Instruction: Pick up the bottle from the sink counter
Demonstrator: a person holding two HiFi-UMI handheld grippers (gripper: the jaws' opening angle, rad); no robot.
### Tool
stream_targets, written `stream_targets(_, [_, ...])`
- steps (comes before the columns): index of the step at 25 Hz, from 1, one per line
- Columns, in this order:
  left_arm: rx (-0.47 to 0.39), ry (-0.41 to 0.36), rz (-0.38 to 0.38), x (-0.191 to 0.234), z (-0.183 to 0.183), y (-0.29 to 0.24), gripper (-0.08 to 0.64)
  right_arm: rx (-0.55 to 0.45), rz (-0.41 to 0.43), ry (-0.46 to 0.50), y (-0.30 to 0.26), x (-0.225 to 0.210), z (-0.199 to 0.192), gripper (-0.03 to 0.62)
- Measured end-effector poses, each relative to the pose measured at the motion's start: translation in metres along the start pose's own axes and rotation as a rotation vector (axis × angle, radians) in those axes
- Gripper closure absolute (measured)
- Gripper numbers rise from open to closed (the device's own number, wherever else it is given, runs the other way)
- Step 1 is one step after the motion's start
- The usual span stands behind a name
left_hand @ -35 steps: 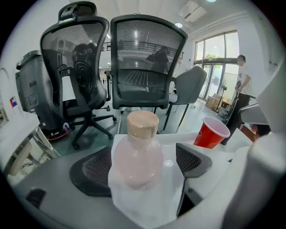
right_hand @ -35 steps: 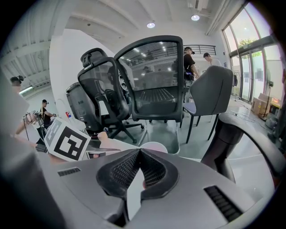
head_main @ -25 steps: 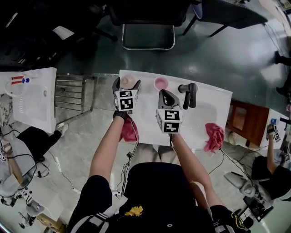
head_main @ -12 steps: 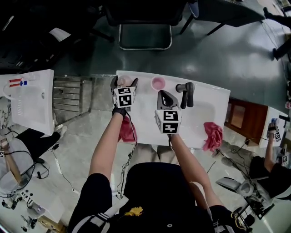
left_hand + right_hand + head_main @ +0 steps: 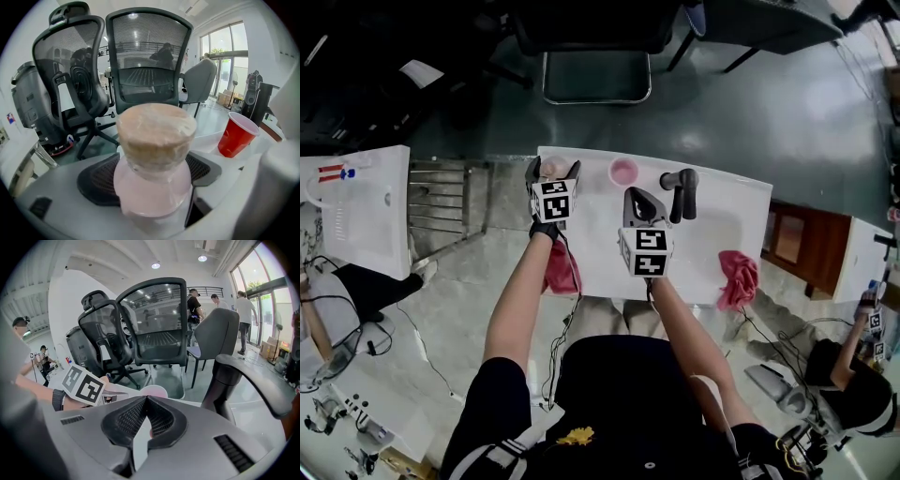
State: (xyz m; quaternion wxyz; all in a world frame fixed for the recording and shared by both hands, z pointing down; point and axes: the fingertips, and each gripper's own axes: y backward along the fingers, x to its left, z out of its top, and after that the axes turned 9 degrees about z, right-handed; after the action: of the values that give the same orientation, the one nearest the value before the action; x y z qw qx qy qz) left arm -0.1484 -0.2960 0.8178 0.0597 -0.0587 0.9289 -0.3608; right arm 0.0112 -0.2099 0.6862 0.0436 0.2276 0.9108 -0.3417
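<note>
A small pale pink bottle [image 5: 552, 168] with a tan wrapped cap [image 5: 156, 133] stands near the far left edge of the white sink counter [image 5: 591, 262]. My left gripper [image 5: 553, 171] has one jaw on each side of it. In the left gripper view the bottle [image 5: 152, 192] fills the space between the dark pads [image 5: 96, 180], which press its sides. My right gripper [image 5: 641, 199] hovers over the middle of the counter, shut with nothing in it. Its pads [image 5: 161, 420] meet in the right gripper view.
A pink-rimmed cup [image 5: 624, 172] and a black faucet [image 5: 682, 192] stand at the counter's far edge; they show as the red cup [image 5: 236, 136] and the faucet [image 5: 243, 380] in the gripper views. Red cloths hang at the front left [image 5: 562, 267] and right [image 5: 737, 279]. Office chairs [image 5: 147, 61] stand beyond.
The left gripper has shifted slightly left along the far edge and stays around the bottle. The right gripper has barely moved.
</note>
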Motion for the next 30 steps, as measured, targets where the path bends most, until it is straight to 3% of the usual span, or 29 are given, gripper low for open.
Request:
stream_targets(21, [-0.035, -0.065, -0.005, -0.006, 0.002, 0.015, 0.144, -0.023, -0.016, -0.003, 0.024, -0.006, -0.001, 0.566])
stream_targets(30, [-0.082, -0.075, 0.015, -0.006, 0.037, 0.042, 0.144, -0.057, -0.004, -0.001, 0.045, -0.002, 0.010, 0.566])
